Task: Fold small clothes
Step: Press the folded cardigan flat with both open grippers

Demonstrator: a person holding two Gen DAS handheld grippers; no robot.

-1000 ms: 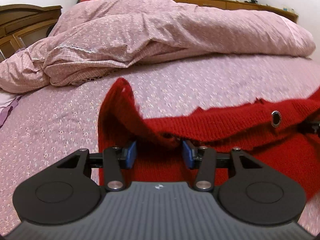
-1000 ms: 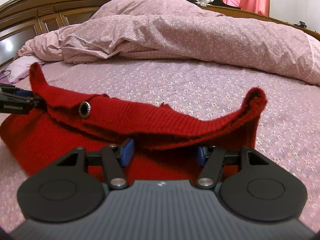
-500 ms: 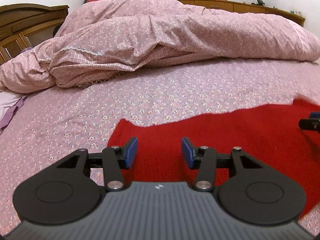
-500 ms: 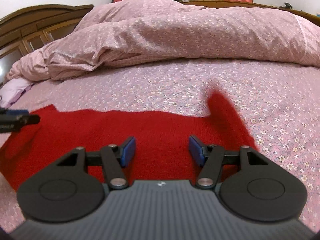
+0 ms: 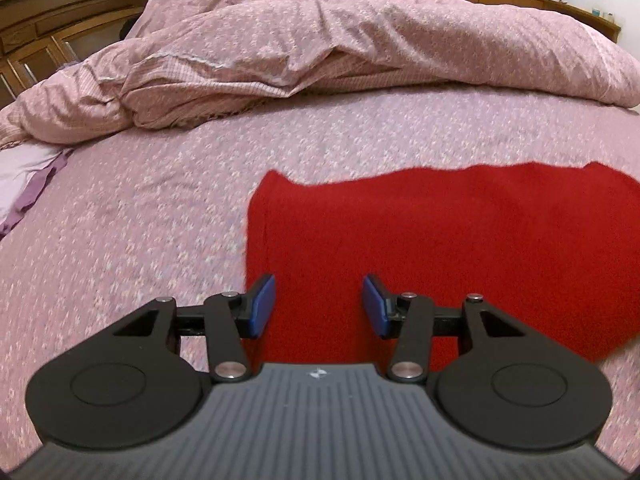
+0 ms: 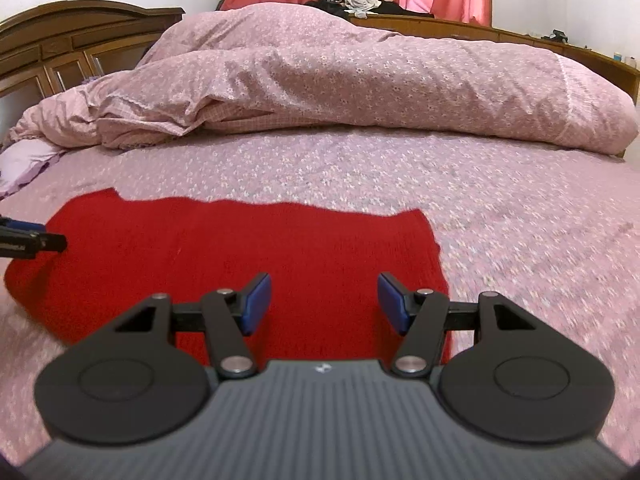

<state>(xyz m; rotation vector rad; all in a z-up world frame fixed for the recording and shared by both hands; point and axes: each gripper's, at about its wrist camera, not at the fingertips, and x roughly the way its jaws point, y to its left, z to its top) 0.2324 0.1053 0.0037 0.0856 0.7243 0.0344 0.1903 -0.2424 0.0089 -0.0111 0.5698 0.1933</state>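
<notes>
The bed (image 6: 500,208), under a pink floral sheet, carries a red knitted garment (image 6: 248,256) flat near its front edge, a rumpled pink duvet (image 6: 360,88) along its far side, and lilac cloth (image 6: 24,160) at the left edge.

No readable text, label, brand name or number shows in either view; the small pale mark on each gripper body is illegible.

We hold our left gripper (image 5: 319,306) angled downward, its blue pads (image 5: 262,306) parted with nothing pinched between them. Our right gripper (image 6: 325,303) tilts down likewise, jaws standing apart and gripping nothing.
</notes>
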